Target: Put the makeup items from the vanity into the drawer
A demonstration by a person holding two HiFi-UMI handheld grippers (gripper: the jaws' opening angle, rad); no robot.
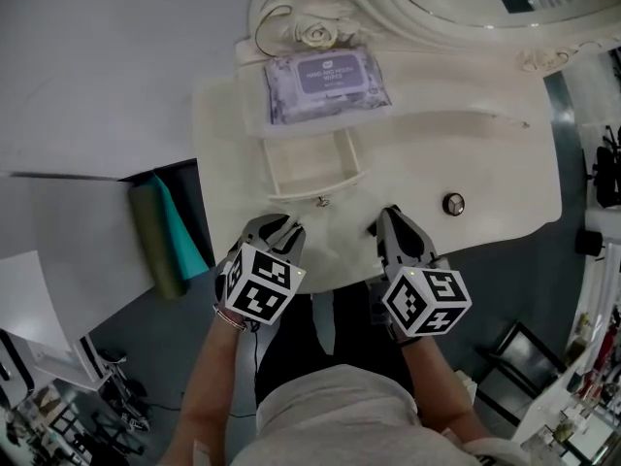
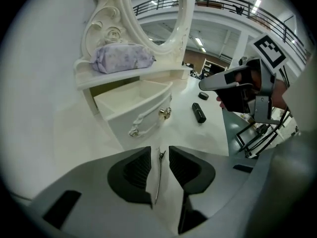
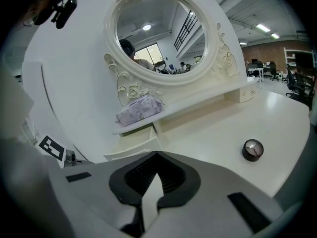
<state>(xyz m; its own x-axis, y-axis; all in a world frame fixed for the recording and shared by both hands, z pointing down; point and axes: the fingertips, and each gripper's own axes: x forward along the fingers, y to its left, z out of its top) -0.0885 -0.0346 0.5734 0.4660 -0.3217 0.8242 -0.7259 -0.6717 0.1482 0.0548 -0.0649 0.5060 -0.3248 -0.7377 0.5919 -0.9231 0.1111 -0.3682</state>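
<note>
Gathering the first item looks to be the step in hand, with nothing yet in the drawer. The desk (image 1: 485, 153) is white and carries a low shelf at its far side. Under that shelf, left of centre, the drawer (image 1: 310, 158) stands pulled out and appears empty. A wipes pack (image 1: 327, 83) lies on the shelf just above it.

Both tools hang over the near edge of the desk, in front of the drawer. The left tool (image 2: 159, 152) has its jaws apart, and a thin metal clip lies on the desk between them. The pads do not seem to press on it. The right tool (image 3: 157, 155) has its tips together and holds nothing.

A black lipstick (image 2: 199, 112) lies on the desk between the two tools, right of the drawer front. A round compact (image 3: 252, 149) sits farther right, well apart from the drawer. The clip (image 2: 157, 182) is the smallest and flattest of the three.

The next move, I judge, is to close the left jaws squarely on the clip. It then needs lifting clear of the drawer front and releasing over the open drawer. Being so thin and low, the clip may slip from the pads unless they meet it low on the desk.
</note>
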